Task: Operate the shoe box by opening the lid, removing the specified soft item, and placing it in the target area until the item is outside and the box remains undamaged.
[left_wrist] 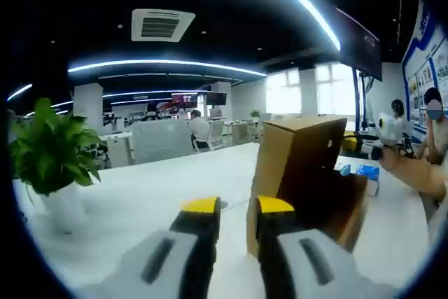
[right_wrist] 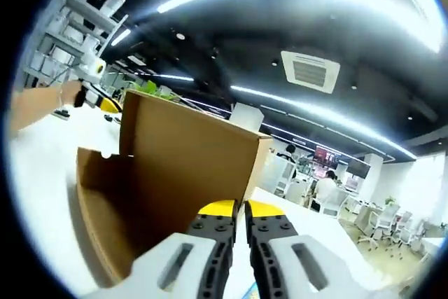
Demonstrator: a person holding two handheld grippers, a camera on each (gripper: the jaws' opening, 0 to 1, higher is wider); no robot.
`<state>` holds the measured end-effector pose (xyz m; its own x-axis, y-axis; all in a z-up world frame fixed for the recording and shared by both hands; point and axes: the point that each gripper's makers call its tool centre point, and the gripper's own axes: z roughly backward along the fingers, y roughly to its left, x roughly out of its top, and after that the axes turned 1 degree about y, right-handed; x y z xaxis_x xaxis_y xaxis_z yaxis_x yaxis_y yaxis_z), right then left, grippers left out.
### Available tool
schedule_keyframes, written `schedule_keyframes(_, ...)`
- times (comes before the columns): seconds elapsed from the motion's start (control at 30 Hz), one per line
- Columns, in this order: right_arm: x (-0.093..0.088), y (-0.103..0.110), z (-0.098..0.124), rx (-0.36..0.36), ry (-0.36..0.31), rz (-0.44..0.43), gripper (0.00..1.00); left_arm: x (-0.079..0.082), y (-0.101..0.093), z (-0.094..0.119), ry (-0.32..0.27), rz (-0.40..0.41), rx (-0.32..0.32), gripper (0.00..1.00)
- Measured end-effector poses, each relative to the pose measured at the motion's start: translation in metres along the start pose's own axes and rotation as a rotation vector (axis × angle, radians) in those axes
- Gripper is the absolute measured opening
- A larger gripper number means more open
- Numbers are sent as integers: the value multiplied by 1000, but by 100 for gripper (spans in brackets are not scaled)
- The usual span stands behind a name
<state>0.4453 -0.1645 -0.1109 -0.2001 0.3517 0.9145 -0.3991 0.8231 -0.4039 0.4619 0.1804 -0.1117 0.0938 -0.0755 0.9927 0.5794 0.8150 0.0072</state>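
OK, left gripper view: I see my left gripper (left_wrist: 236,208) low over the white table (left_wrist: 161,187), jaws slightly apart, clasping nothing. The shoe box (left_wrist: 301,173) stands just ahead and right of the jaw tips, lid raised upright. A potted plant (left_wrist: 50,152) sits on the table far left. A person's arm (left_wrist: 413,169) reaches in from the right, beyond the box.

Right gripper view: my right gripper (right_wrist: 240,209) has its jaws nearly closed, empty. The box (right_wrist: 175,166) is right in front, lid flap up, interior facing me on the left. I can't tell whether the soft item is inside.
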Motion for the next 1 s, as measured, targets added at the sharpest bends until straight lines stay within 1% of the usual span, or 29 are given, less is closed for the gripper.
schedule_keyframes(0.1, 0, 1, 2, 18, 3, -8, 3, 5, -9, -11, -36, 61, -46, 19)
schedule_keyframes(0.13, 0, 2, 3, 25, 5, -9, 4, 6, -11, -13, -43, 69, -58, 19)
schedule_keyframes(0.2, 0, 4, 5, 41, 6, -8, 4, 6, -18, -17, -41, 66, -72, 19)
schedule_keyframes(0.27, -1, 5, 6, 56, 7, -3, 4, 5, -23, -19, -26, 44, -81, 19)
schedule_keyframes(0.33, -1, 8, 8, 89, 10, 5, 7, 5, -25, -20, -25, 38, -87, 19)
schedule_keyframes(0.37, 4, 14, 9, 131, -18, -23, 11, 6, -26, -20, -26, 35, -94, 18)
schedule_keyframes(0.4, 3, 17, 11, 156, -6, -46, 15, 5, -28, -19, -22, 34, -94, 18)
schedule_keyframes(0.47, 6, 22, 14, 194, -11, -79, 22, 3, -29, -18, -14, 21, -90, 17)
schedule_keyframes(0.5, 7, 26, 16, 225, -3, -85, 23, 2, -30, -18, -10, 20, -90, 17)
schedule_keyframes(0.53, 7, 23, 18, 218, 10, -89, 23, 1, -30, -17, -8, 22, -89, 16)
schedule_keyframes(0.57, 8, 24, 20, 228, 6, -92, 23, 0, -32, -17, -6, 24, -87, 15)
schedule_keyframes(0.63, 7, 27, 23, 246, 22, -115, 23, -2, -34, -16, -5, 27, -79, 13)
schedule_keyframes(0.7, 4, 31, 27, 268, 48, -99, 24, -6, -36, -15, 6, 1, -58, 12)
schedule_keyframes(0.8, 4, 39, 33, 307, 76, -101, 30, -9, -39, -12, 10, -14, -50, 10)
schedule_keyframes(0.83, 4, 40, 34, 310, 77, -101, 31, -9, -40, -11, 12, -13, -49, 9)
schedule_keyframes(0.97, 1, 45, 38, 334, 101, -102, 34, -13, -40, -8, 21, -4, -47, 9)
schedule_keyframes(1.0, -2, 47, 40, 348, 117, -103, 34, -14, -41, -7, 23, -2, -48, 9)
